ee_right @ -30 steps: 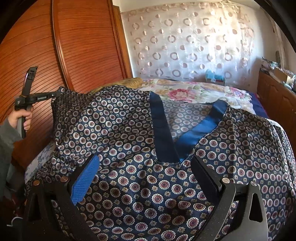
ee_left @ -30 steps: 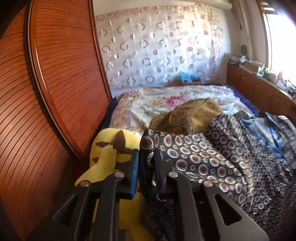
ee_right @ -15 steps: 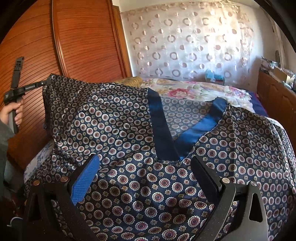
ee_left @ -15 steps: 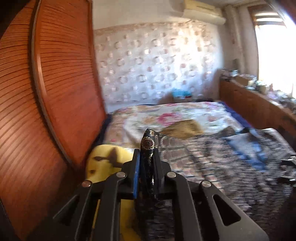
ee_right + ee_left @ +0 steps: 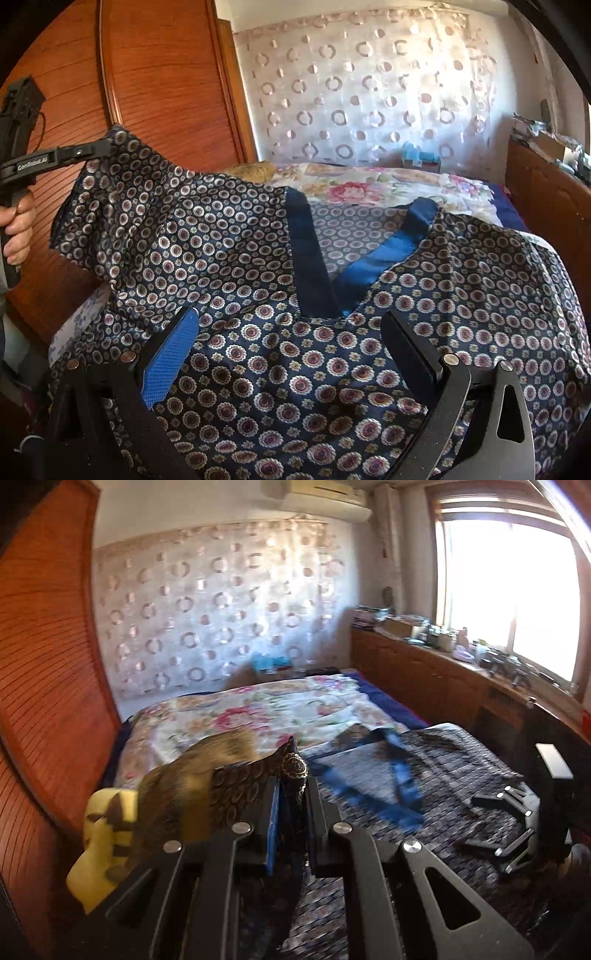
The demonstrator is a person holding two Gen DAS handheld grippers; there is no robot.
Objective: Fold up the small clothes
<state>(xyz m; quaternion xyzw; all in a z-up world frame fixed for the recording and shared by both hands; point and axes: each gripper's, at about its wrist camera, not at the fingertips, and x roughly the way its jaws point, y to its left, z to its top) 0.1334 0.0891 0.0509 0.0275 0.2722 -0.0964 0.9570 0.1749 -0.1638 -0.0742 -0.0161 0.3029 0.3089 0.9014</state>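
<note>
Bed point(image 5: 266, 709) under a floral cover fills the room, a slatted wooden wardrobe point(image 5: 48, 672) at nine o'clock, a circle-patterned curtain point(image 5: 221, 616) across the far wall at twelve, and a low wooden cabinet point(image 5: 436, 675) cluttered with small items beneath the bright window point(image 5: 506, 576) at three. A yellow plush toy point(image 5: 99, 845) sits at the bed's left edge, with a brownish-gold cloth point(image 5: 192, 775) bunched just beside it.

The navy patterned top point(image 5: 258, 295) lies across the near part of the bed, its blue V-neck trim point(image 5: 314, 258) opening toward the curtain wall at twelve, so the garment's length runs from the near edge toward the far wall. Its left shoulder corner is lifted off the bed at ten o'clock.

The left gripper point(image 5: 291, 812) is pinched tight on that raised corner of fabric, a fold of cloth poking up between its fingers point(image 5: 271, 812); in the right wrist view it shows at nine o'clock, held by a hand point(image 5: 18, 229).

The right gripper point(image 5: 288, 354) hovers low over the chest of the top at six o'clock, its jaws spread wide with nothing between them but the cloth below. Whether its fingertips point(image 5: 177, 339) touch the fabric I cannot tell.
</note>
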